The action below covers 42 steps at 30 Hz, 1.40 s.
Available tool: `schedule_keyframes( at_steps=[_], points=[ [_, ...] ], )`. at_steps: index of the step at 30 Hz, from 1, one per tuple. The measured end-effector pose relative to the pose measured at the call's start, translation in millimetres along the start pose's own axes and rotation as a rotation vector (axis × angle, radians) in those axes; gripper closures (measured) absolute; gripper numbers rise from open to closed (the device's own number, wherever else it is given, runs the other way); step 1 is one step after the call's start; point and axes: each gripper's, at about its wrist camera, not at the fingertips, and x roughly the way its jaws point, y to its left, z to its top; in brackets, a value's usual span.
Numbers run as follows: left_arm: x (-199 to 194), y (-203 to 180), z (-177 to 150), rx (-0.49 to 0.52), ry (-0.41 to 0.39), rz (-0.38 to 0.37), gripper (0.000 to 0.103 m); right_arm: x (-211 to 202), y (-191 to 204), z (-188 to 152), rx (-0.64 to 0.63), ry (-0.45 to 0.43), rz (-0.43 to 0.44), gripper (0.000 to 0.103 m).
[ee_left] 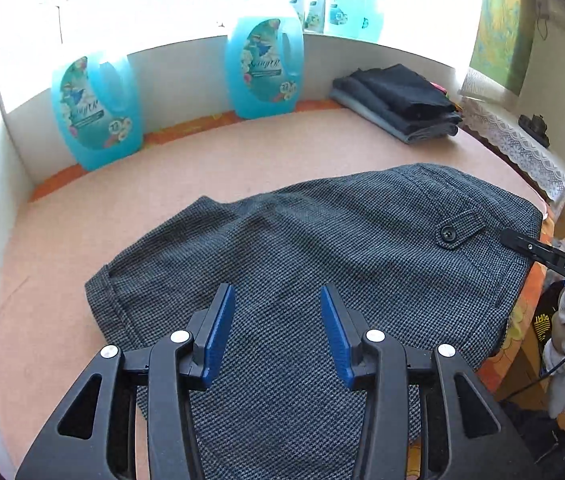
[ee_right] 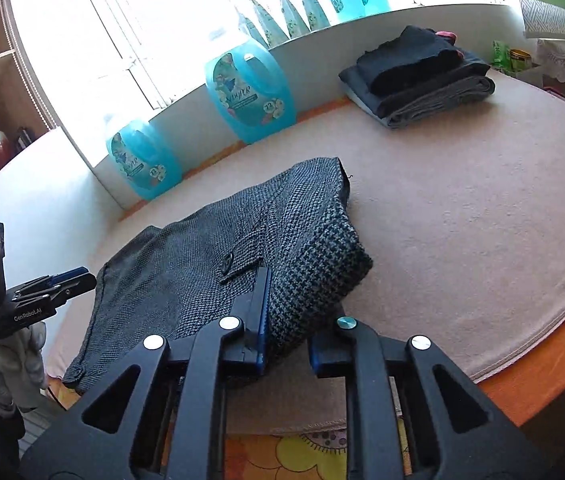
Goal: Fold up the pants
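Through the left wrist camera I see the pants [ee_left: 302,248], a dark houndstooth pair already folded over on themselves, filling the middle and lower part of the frame on the pinkish mat [ee_left: 62,280]. My left gripper [ee_left: 278,332] hovers at the bottom centre above the fabric, its blue pads [ee_left: 218,332] spread apart with nothing between them. A buttoned tab [ee_left: 458,228] shows on the cloth at centre right, and just beside it the right gripper's black finger reaches in from the right edge. In the right wrist view the right gripper [ee_right: 302,320] sits at bottom centre, clamped on a raised fold of the pants [ee_right: 314,248]: the left finger [ee_right: 260,300] presses on the cloth, the other is hidden under it (so I only see one pad clearly). The lifted edge stands above the mat while the rest of the garment slopes down toward the lower left of that frame, where the left gripper [ee_right: 74,278] is visible near the far hem. Two blue detergent jugs [ee_left: 94,108] stand against the white wall in the upper left, and a stack of folded clothes [ee_left: 398,100] lies in the upper right, well apart from the pants.
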Motion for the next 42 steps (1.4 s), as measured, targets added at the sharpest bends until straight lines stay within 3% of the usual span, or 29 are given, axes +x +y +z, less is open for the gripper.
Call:
schedule_keyframes(
  at_steps=[6,8,13,17,23,28,32,37,42],
  points=[
    [40.0,-15.2,-29.3,0.11,0.168,-0.06,0.06,11.8,-16.8,2.5,0.053,0.065,0.026,0.085],
    [40.2,-19.2,-35.9,0.144,0.15,-0.043,0.058,15.3,-19.9,4.4,0.079,0.082,0.045,0.084],
    [21.3,-16.7,-41.1,0.125,0.121,-0.032,0.058,12.8,-8.9,1.3,0.039,0.048,0.017,0.084],
    [0.2,-25.1,-48.9,0.128,0.065,-0.059,0.058,6.8,3.3,6.0,-0.004,0.017,0.009,0.085],
    [2.0,-43.1,-59.0,0.177,0.071,-0.075,0.058,-3.8,41.6,16.5,-0.137,-0.046,0.012,0.085],
    [14.8,-46.2,-65.4,0.161,0.086,-0.084,0.058,-10.2,88.9,22.4,-0.299,-0.092,0.058,0.085],
    [-12.5,-23.7,-66.0,0.064,0.015,-0.097,0.058,-12.7,138.6,13.8,-0.475,-0.115,0.109,0.085],
    [-61.1,33.2,-74.3,-0.114,-0.107,-0.005,0.058,-1.8,204.4,-12.0,-0.678,-0.111,0.166,0.085],
    [-103.7,91.9,-97.4,-0.287,-0.183,0.095,0.058,30.4,267.9,-61.5,-0.901,-0.026,0.236,0.085]
  ],
)
